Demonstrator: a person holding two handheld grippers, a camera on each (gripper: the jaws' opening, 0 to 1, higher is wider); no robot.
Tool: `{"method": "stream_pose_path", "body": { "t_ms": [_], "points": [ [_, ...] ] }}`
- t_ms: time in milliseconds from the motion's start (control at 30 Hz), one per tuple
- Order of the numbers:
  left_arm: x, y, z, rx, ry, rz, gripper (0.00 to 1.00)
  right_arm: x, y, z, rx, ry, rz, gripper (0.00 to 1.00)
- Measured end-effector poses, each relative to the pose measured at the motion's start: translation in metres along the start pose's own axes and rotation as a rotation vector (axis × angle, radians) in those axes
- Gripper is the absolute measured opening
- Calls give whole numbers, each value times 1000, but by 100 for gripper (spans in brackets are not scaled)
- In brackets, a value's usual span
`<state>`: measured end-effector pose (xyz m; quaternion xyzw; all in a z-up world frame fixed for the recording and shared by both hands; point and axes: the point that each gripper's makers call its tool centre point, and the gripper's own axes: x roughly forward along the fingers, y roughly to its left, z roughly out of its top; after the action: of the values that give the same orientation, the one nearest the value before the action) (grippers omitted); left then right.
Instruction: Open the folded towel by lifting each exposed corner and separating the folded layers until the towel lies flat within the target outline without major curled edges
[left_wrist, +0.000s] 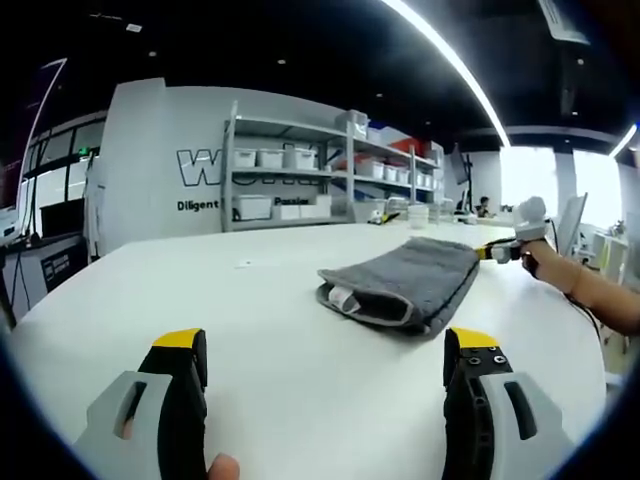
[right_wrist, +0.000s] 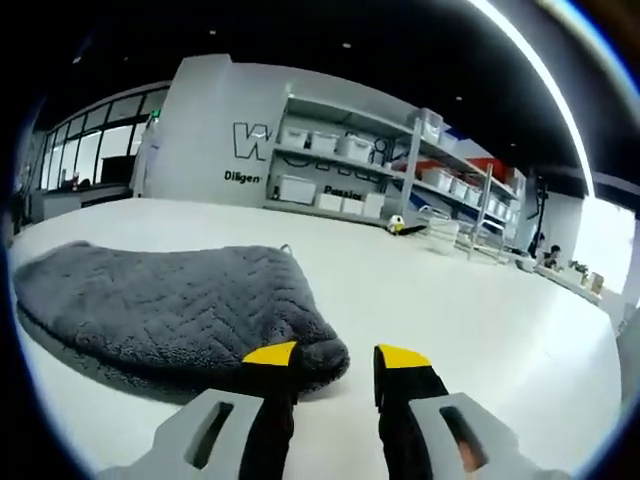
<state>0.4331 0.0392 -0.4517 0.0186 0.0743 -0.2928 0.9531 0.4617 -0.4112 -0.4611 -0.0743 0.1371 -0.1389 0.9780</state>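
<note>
In the left gripper view, the left gripper (left_wrist: 325, 365) hangs low over the white surface (left_wrist: 250, 330), jaws spread wide and empty. The folded grey towel (left_wrist: 405, 282) lies ahead and to the right, well apart from it, its long axis running away toward the right gripper (left_wrist: 497, 251), which sits at the towel's far corner.

In the right gripper view, the right gripper's jaws stand narrowly apart, gripping nothing; the towel's corner lies just beside its left jaw, perhaps touching. The right gripper is much the nearer.
</note>
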Motion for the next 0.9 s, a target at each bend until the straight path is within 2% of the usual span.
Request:
{"method": "stream_pose_path", "body": {
  "t_ms": [133,233,433,567,767,900],
  "points": [
    [0,1,0,-1,-1,1,97,-7,-1,3,16,0,-8,40],
    [2,3,0,0,-1,1,97,-13,2,13,34,-43,3,50],
    [5,8,1,0,-2,4,97,-17,26,27,49,-105,105,66],
    [7,9,1,-1,-3,3,97,-20,34,32,32,-124,127,75],
    [8,11,2,-1,-3,4,97,-23,53,37,29,-151,210,90],
    [5,7,1,-2,-5,6,97,-25,70,38,12,-159,271,96]
  ]
}}
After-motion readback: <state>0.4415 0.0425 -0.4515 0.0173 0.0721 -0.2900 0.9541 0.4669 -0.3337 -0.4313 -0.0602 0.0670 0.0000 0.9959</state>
